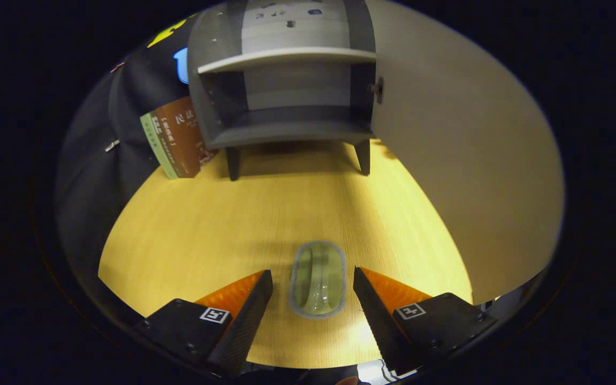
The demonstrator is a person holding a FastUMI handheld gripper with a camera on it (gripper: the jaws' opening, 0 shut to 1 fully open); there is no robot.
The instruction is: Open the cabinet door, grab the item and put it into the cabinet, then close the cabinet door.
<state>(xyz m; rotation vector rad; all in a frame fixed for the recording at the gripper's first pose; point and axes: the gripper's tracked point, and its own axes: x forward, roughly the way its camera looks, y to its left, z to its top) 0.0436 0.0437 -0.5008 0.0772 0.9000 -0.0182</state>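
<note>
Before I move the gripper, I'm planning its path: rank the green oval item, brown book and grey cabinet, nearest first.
1. Green oval item, between the open fingers of the gripper.
2. Grey cabinet, straight ahead, door open.
3. Brown book, beside the cabinet's left; close call.

I see a book (pixel 179 140) w/ brown cover & green spine strip, upright on the wooden table (pixel 195 235), leaning vs the booth's black cloth wall (pixel 99 160). Table's light wood grain.
</note>
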